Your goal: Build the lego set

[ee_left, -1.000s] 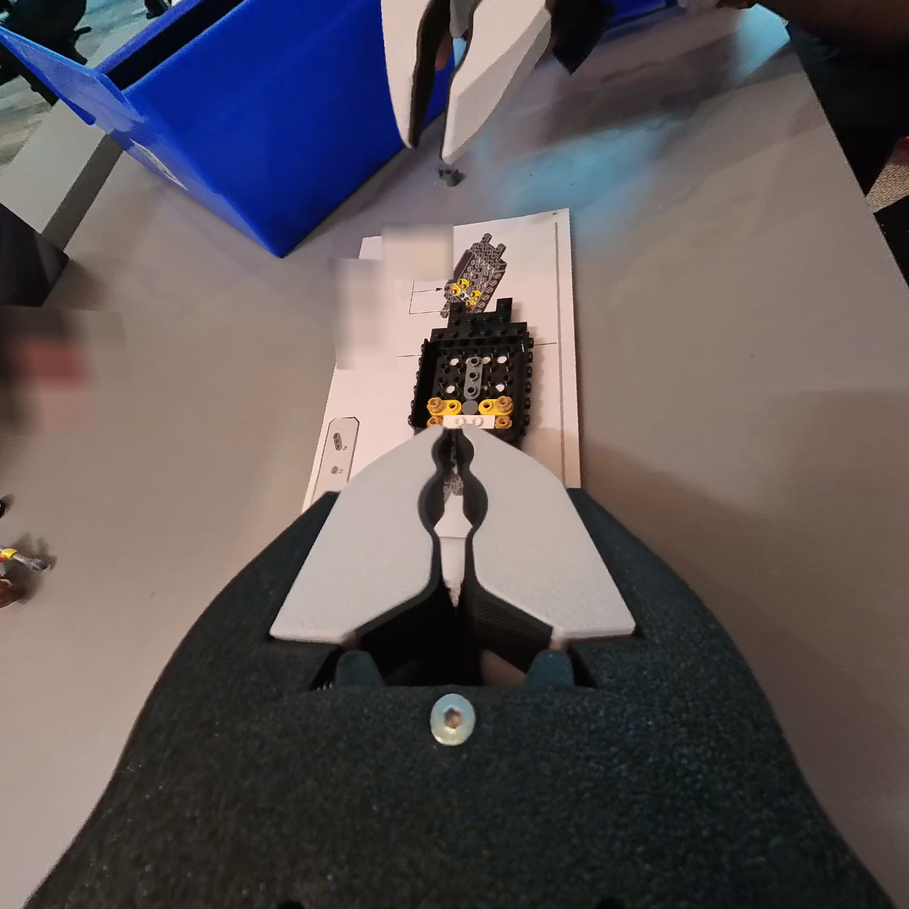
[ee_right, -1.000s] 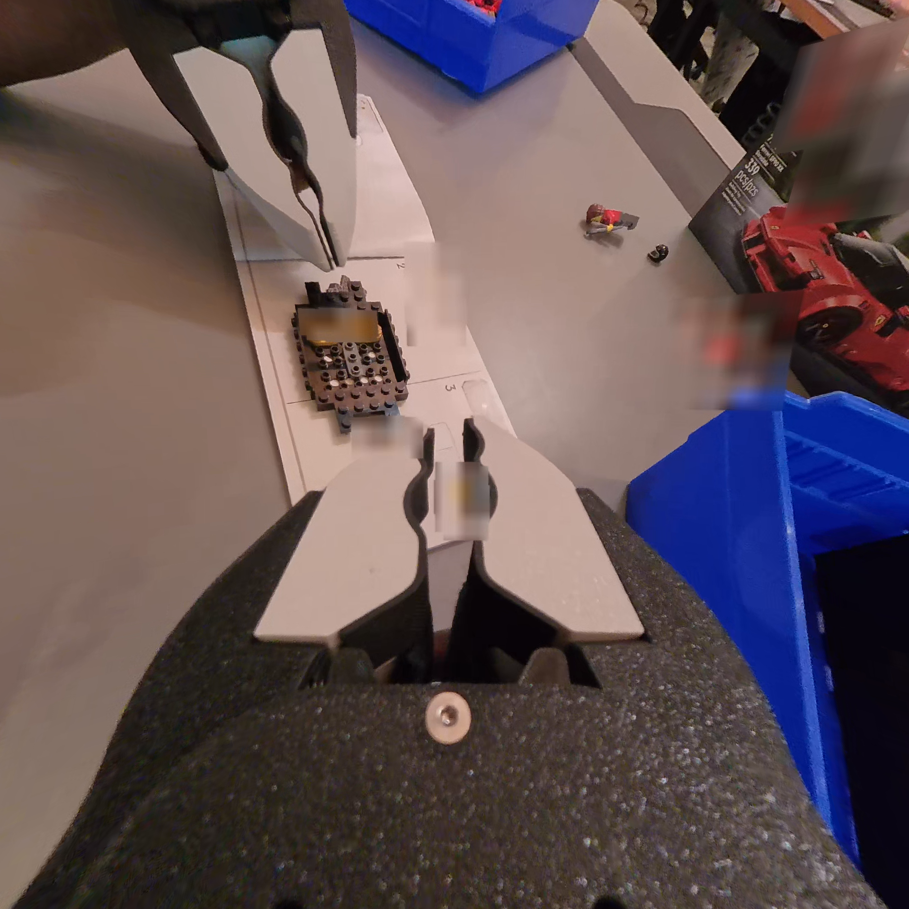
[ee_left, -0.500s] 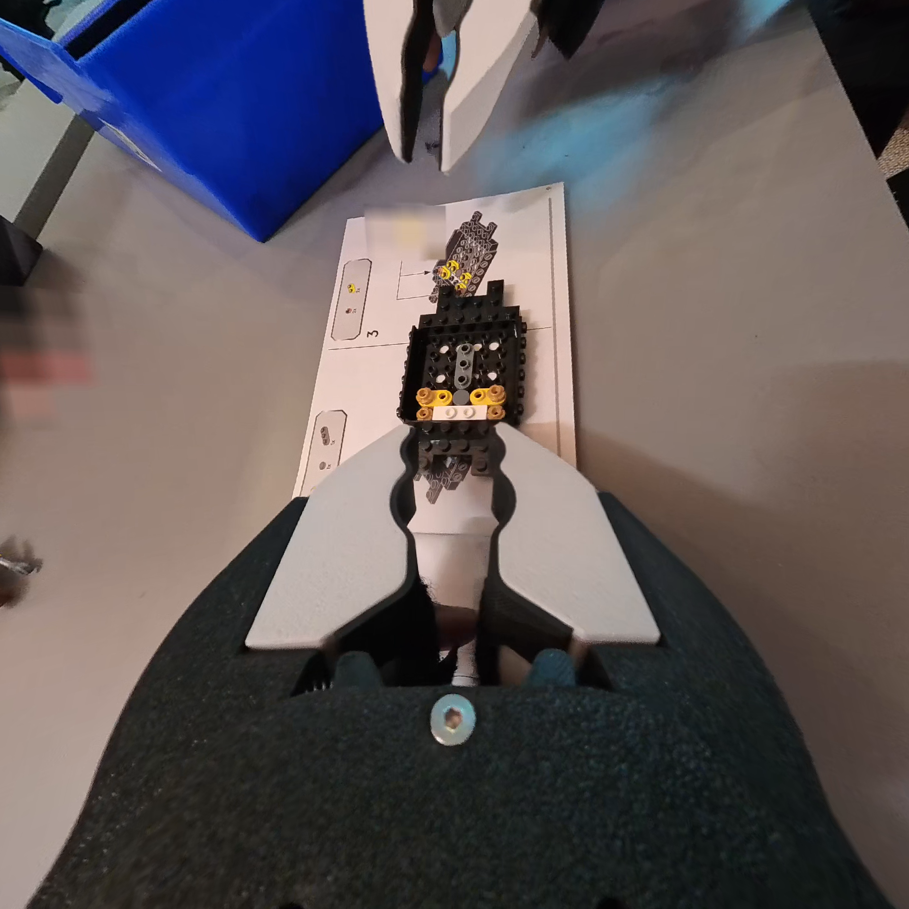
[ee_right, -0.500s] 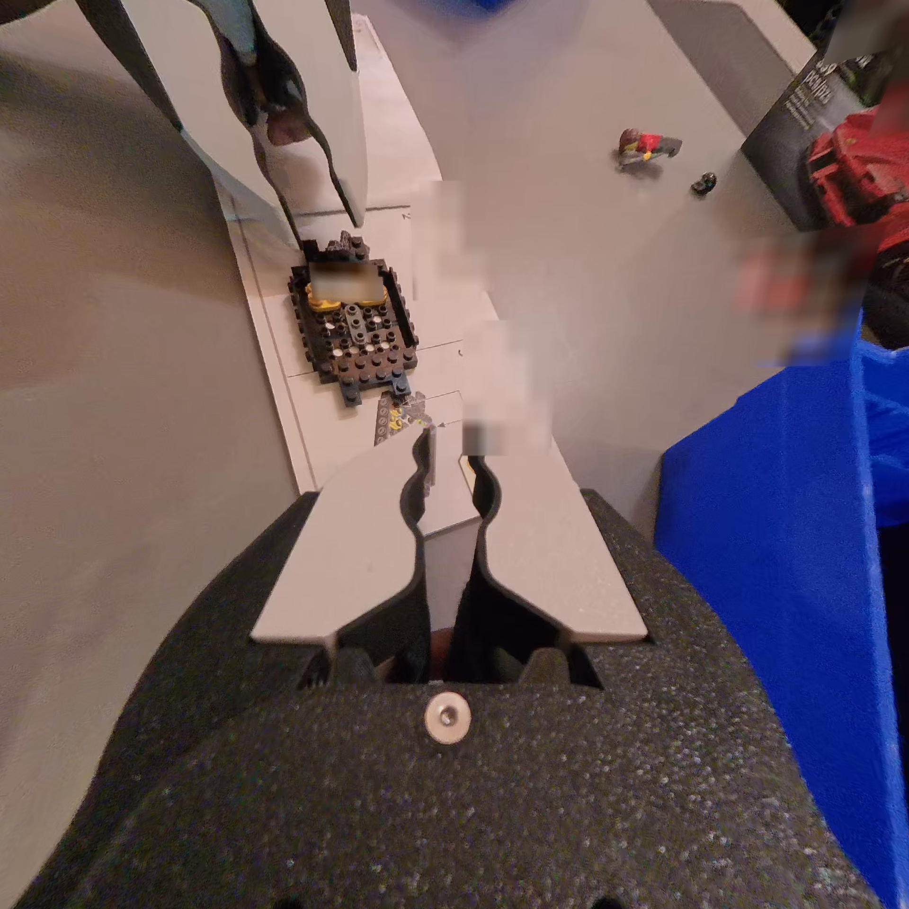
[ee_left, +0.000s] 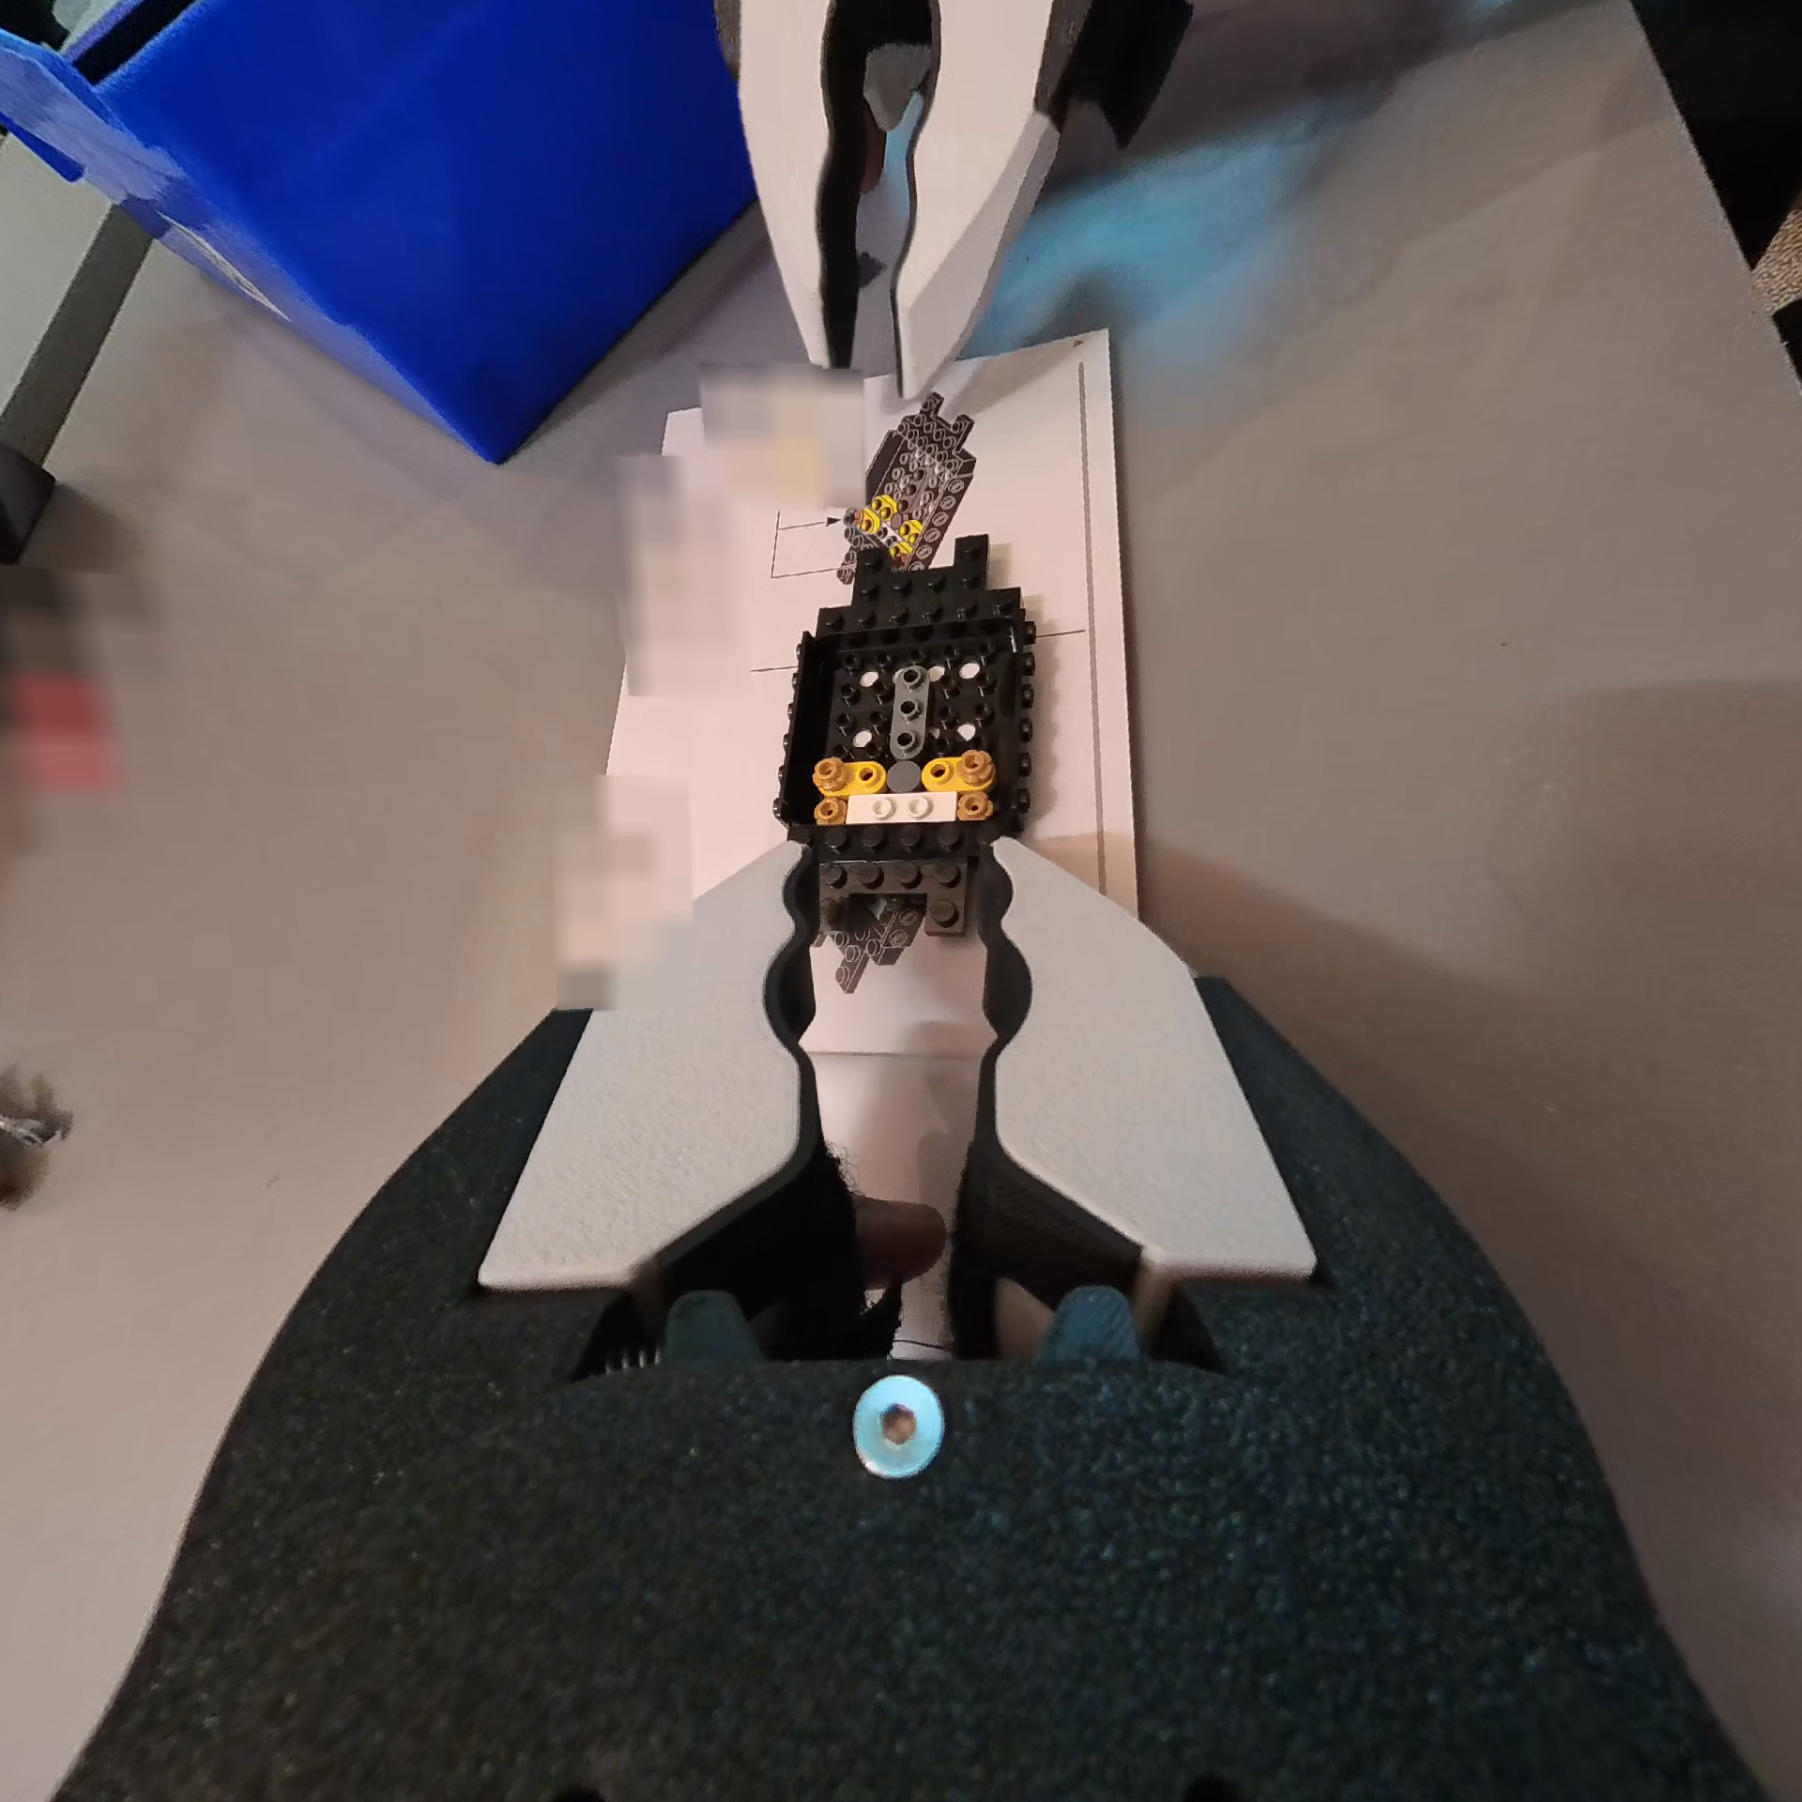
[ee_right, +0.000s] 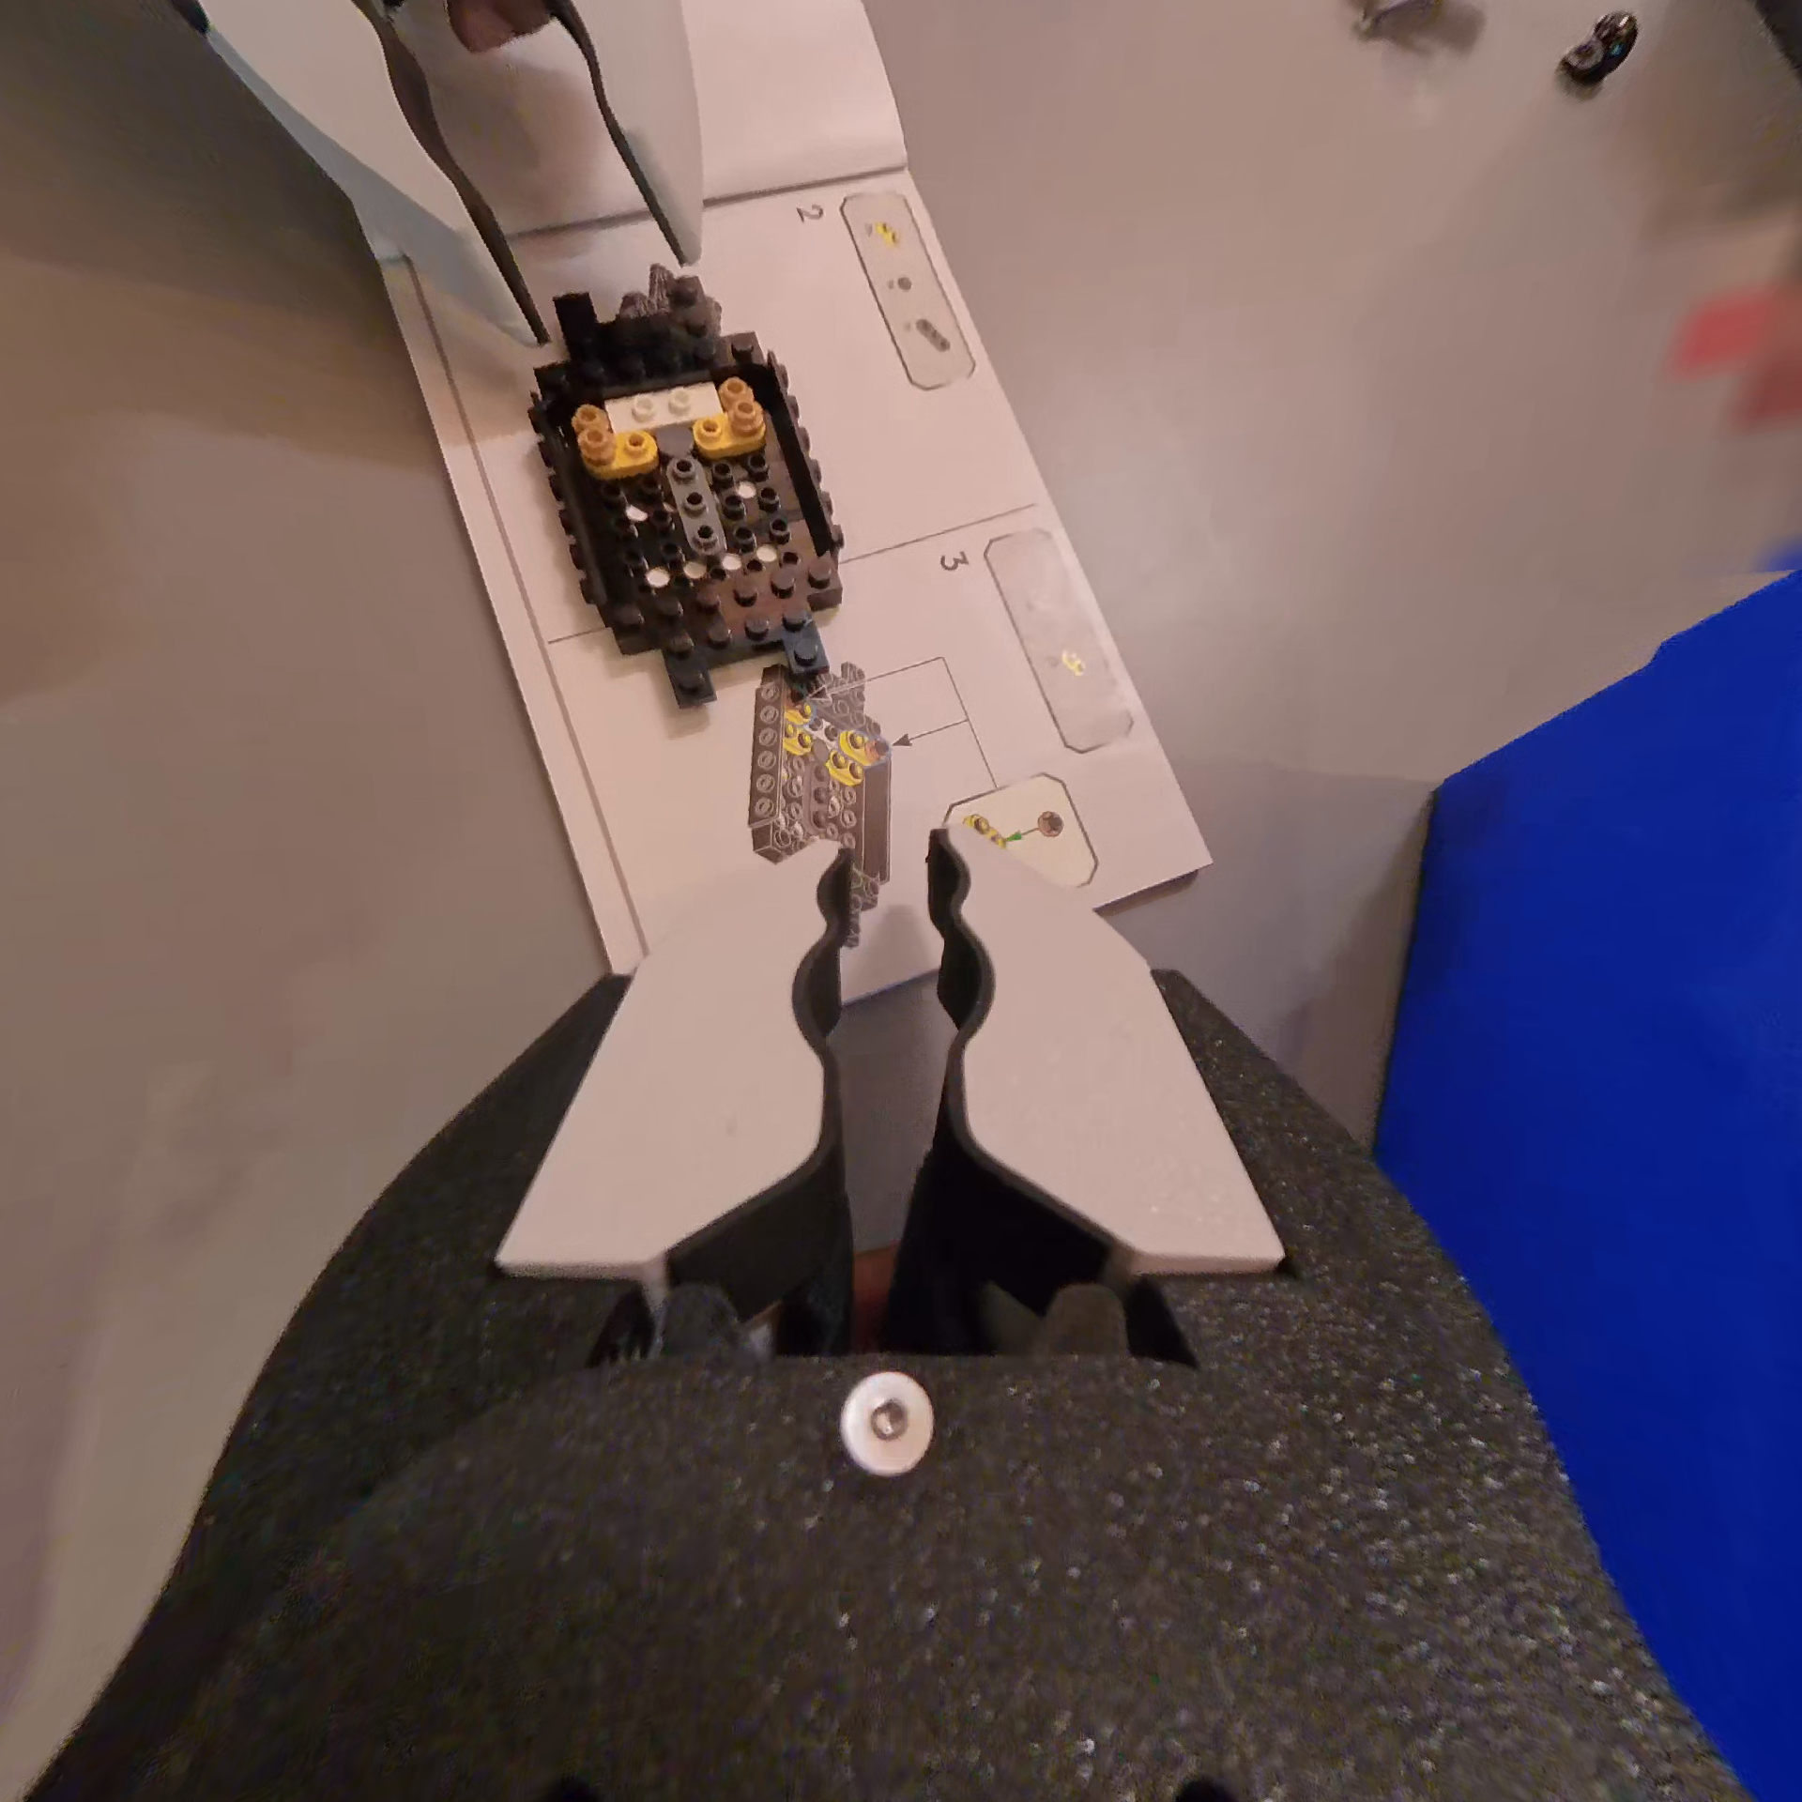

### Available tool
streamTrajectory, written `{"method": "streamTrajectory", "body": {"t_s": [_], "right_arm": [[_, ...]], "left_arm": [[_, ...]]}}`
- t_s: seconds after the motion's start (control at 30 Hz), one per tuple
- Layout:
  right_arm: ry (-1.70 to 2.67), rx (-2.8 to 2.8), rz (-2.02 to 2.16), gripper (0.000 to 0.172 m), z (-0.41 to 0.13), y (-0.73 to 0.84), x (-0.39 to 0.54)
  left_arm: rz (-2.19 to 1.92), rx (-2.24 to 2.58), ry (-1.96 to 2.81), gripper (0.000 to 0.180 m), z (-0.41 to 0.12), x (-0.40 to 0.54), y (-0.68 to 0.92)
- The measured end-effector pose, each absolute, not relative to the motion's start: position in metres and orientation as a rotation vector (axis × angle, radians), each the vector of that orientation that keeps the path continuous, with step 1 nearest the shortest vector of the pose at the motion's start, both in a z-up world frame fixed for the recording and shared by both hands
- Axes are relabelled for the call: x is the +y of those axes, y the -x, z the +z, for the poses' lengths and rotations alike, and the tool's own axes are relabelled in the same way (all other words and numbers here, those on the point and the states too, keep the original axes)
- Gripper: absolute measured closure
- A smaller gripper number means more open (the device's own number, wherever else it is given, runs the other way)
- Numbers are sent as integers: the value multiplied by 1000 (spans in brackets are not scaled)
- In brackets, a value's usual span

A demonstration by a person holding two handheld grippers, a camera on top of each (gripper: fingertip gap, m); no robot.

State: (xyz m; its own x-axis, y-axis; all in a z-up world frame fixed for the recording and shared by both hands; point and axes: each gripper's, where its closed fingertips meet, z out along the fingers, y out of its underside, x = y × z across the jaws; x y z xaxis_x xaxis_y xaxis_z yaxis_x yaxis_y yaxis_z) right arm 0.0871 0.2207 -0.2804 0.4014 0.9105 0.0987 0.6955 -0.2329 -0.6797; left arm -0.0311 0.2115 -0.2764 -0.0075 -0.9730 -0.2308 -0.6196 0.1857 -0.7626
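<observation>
Currently a partly built black brick model (ee_left: 912, 726) sits on an instruction sheet (ee_right: 985, 488) on the counter (ee_left: 1414, 683). Left tool (ee_left: 897, 863) open, straddling its near end w/o gripping; right tool (ee_right: 885, 846) slightly open, empty — hovering near.

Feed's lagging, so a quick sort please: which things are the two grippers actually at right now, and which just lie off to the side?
At the grippers:
- black brick build, its narrow end between the open fingers of the left gripper
- instruction sheet under the build; the right gripper is open over its printed end

Off to the side:
- blue bin
- small black piece on the grey table
</observation>
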Motion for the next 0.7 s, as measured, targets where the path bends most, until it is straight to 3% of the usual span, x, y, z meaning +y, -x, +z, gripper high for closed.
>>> {"method": "streamTrajectory", "body": {"t_s": [0.7], "right_arm": [[2072,-1394,412,157,-292,-91,218]], "left_arm": [[-584,1714,1532,150,-280,214,33]]}}
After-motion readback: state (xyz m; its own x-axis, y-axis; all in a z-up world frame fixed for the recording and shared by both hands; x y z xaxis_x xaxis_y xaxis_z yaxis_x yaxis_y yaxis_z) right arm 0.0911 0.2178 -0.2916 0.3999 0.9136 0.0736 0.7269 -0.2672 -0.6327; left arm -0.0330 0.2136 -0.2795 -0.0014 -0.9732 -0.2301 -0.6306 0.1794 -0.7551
